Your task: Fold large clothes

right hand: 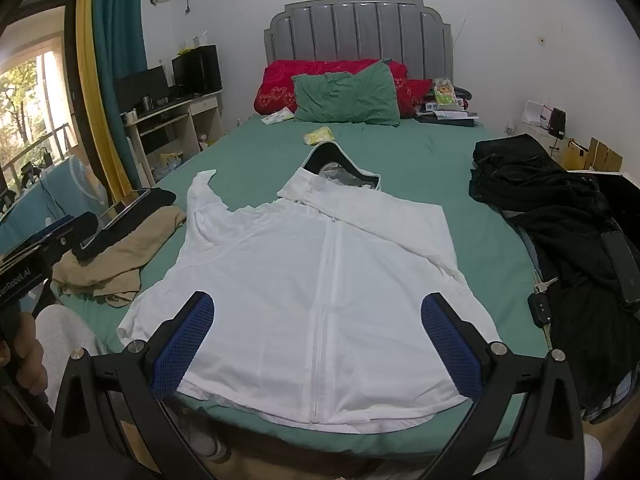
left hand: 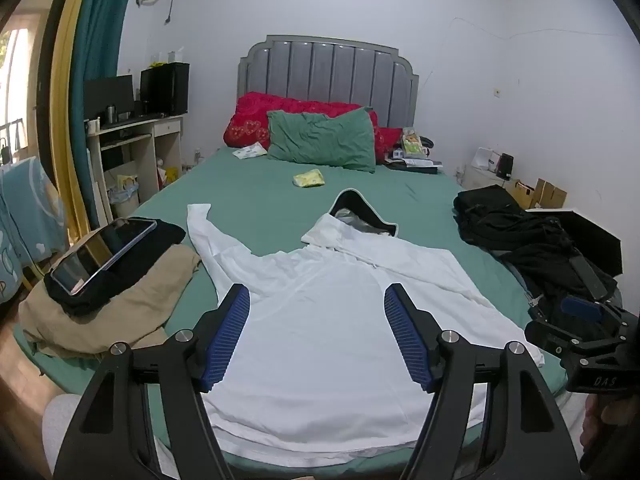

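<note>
Both claws, left claw (left hand: 317,334) and right claw (right hand: 318,342), hang wide apart and empty over the white jacket (right hand: 320,264), spread zip-up on the bed (right hand: 400,152). Risk: thin fabric could bunch or slide in a one-layer pinch, skewing the fold. Legible writing: "DAS" and "Rebel.AI" on the claw bodies.

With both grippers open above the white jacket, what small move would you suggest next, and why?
Probably lower the left gripper onto the left sleeve to fold it inward. The white jacket lies flat, zipper up; that sleeve is spread outward, while the other seems already folded across. The right gripper is open and holds nothing.
</note>
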`<state>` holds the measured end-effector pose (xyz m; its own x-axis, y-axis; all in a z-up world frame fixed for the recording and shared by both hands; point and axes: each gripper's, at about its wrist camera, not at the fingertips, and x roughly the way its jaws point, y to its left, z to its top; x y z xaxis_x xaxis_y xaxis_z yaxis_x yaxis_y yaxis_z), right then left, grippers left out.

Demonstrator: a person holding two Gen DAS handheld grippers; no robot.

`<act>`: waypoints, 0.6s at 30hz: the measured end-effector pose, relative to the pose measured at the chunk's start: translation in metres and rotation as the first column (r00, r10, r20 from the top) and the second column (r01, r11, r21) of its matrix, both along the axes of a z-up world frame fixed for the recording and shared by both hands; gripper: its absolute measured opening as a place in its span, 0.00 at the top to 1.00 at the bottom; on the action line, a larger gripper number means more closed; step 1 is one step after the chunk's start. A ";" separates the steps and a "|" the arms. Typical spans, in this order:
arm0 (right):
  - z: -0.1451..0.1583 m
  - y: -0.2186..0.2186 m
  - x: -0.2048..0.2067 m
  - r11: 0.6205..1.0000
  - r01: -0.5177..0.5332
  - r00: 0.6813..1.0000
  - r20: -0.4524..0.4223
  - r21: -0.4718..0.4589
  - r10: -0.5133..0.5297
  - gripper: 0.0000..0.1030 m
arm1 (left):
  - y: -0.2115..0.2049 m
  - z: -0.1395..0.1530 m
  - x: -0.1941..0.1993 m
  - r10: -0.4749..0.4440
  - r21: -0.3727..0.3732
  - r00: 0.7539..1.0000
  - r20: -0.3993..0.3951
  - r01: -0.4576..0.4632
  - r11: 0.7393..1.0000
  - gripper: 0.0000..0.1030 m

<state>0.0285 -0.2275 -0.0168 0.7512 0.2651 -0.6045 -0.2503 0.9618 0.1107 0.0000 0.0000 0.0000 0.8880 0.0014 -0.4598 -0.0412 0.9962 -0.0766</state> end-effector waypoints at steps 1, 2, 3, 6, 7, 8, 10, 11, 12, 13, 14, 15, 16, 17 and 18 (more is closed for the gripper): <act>0.000 0.000 0.000 1.000 -0.001 1.000 0.000 -0.002 0.001 0.01 | 0.000 0.000 0.000 0.000 -0.001 1.000 0.000 0.000 1.000 0.29; 0.000 0.000 0.000 1.000 -0.001 1.000 0.000 -0.002 0.001 0.01 | 0.000 0.000 0.000 0.000 -0.001 1.000 -0.001 0.000 1.000 0.29; 0.000 0.000 0.000 1.000 0.001 1.000 -0.001 0.000 -0.001 0.01 | 0.000 0.000 0.000 0.000 0.000 1.000 0.000 0.000 1.000 0.29; 0.000 0.000 0.000 1.000 0.000 1.000 -0.001 -0.001 0.000 0.01 | 0.001 -0.001 -0.001 -0.002 -0.001 1.000 0.003 0.002 1.000 0.29; 0.000 0.000 0.000 1.000 0.000 1.000 -0.001 0.000 0.000 0.01 | 0.001 -0.001 -0.001 -0.002 0.000 1.000 0.004 0.002 1.000 0.29; 0.000 0.000 0.000 1.000 -0.001 1.000 -0.001 0.000 0.001 0.01 | 0.001 0.000 0.000 -0.001 0.000 1.000 0.002 0.001 1.000 0.29; 0.000 0.000 0.000 1.000 -0.001 1.000 0.000 -0.001 0.001 0.01 | 0.001 0.001 0.000 -0.001 -0.002 1.000 0.001 0.001 1.000 0.29; 0.000 0.000 0.000 1.000 0.000 1.000 0.000 -0.001 0.000 0.01 | 0.001 0.001 0.000 -0.001 0.000 1.000 0.002 0.001 1.000 0.29; 0.000 0.000 0.000 1.000 0.000 1.000 -0.001 0.000 0.000 0.01 | 0.001 0.000 0.000 -0.001 0.000 1.000 0.002 0.001 1.000 0.29; 0.000 0.000 0.000 1.000 -0.001 1.000 -0.001 0.000 0.001 0.01 | 0.001 0.001 0.000 -0.001 -0.001 1.000 0.000 0.001 1.000 0.29; 0.000 0.000 0.000 1.000 -0.001 1.000 -0.001 -0.001 0.001 0.01 | 0.001 0.001 0.000 -0.001 -0.002 1.000 0.000 0.001 1.000 0.29; 0.000 0.000 0.000 1.000 0.000 1.000 -0.001 0.000 0.000 0.01 | 0.001 0.001 0.000 -0.001 -0.003 1.000 0.000 0.001 1.000 0.29; 0.000 0.000 0.000 1.000 0.001 1.000 -0.001 0.001 -0.001 0.01 | 0.001 0.000 0.000 -0.002 0.000 1.000 0.001 0.002 1.000 0.29; 0.000 0.000 0.000 1.000 0.001 1.000 -0.002 0.001 -0.001 0.01 | 0.001 0.001 0.000 -0.001 0.000 1.000 0.002 0.001 1.000 0.29; 0.000 0.000 0.000 1.000 0.000 1.000 -0.001 -0.001 0.000 0.01 | 0.001 0.001 0.000 -0.001 -0.001 1.000 0.002 0.001 1.000 0.29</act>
<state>0.0287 -0.2273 -0.0165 0.7504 0.2647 -0.6056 -0.2504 0.9619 0.1102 0.0001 0.0010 0.0008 0.8888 -0.0001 -0.4583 -0.0401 0.9962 -0.0778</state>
